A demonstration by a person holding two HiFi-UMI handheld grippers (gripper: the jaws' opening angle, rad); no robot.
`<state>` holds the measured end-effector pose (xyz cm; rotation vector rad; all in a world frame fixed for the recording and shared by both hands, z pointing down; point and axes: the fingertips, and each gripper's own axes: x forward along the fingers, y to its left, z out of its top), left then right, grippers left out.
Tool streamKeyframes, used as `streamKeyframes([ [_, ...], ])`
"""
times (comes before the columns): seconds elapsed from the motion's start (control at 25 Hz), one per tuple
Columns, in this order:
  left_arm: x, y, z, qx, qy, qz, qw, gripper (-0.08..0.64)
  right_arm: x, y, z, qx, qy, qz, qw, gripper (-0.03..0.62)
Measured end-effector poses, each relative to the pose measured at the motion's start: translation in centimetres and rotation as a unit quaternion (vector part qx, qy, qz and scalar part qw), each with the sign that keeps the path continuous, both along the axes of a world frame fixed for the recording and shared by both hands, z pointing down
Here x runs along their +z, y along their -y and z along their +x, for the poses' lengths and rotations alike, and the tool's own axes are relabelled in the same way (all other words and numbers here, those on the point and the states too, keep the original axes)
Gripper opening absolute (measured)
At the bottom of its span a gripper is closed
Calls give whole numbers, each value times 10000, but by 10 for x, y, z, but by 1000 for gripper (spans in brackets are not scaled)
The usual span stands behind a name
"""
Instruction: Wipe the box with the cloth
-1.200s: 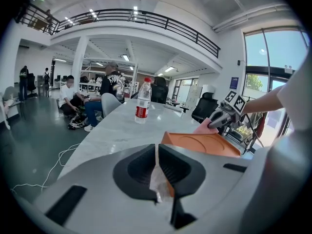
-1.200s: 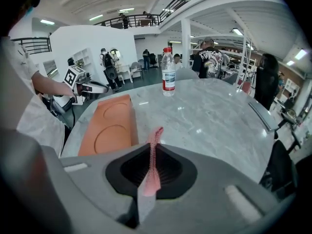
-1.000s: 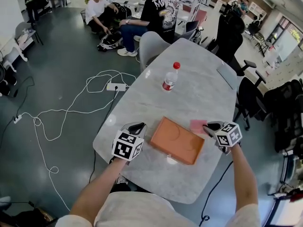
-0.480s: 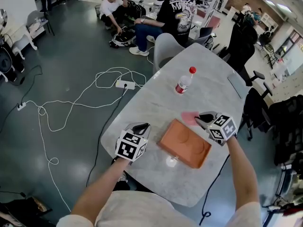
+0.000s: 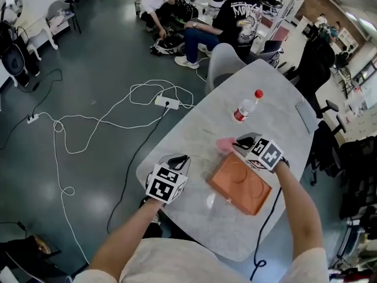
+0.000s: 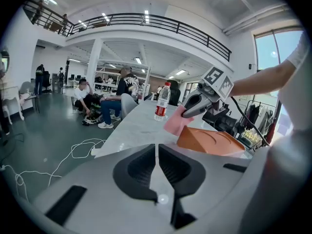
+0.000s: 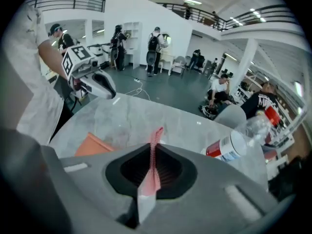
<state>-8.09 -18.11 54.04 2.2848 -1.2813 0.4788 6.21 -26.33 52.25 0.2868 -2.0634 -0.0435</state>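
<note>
right gripper (image 5: 240,141) is clamped on pink cloth (image 5: 225,144), held at far corner of box (image 5: 240,184) | box lies wearer-ward on table (image 5: 194,128), long axis diagonal | left gripper (image 5: 178,160) is closed empty, farther off

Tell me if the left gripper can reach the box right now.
Probably yes: only bare table lies between the left gripper and the box; the right gripper holds the cloth at its far corner.
</note>
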Motion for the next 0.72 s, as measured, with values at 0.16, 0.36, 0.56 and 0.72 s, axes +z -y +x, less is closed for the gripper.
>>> streamKeyframes([
  [0.16, 2, -1, -19, -131, -32, 14, 9999, 26, 17, -13, -21, -726, -614, -59, 9954, 15],
  [0.36, 6, 0, -37, -220, -68, -1, 9997, 26, 33, -26, -29, -872, -888, -504, 9909, 15],
  [0.56, 5, -1, -52, -253, -91, 13, 9996, 26, 35, -36, -35, -772, -915, -788, 9897, 15],
  [0.72, 3, -4, -60, -195, -122, 25, 9997, 26, 34, -46, -42, -681, -929, -910, 9892, 15],
])
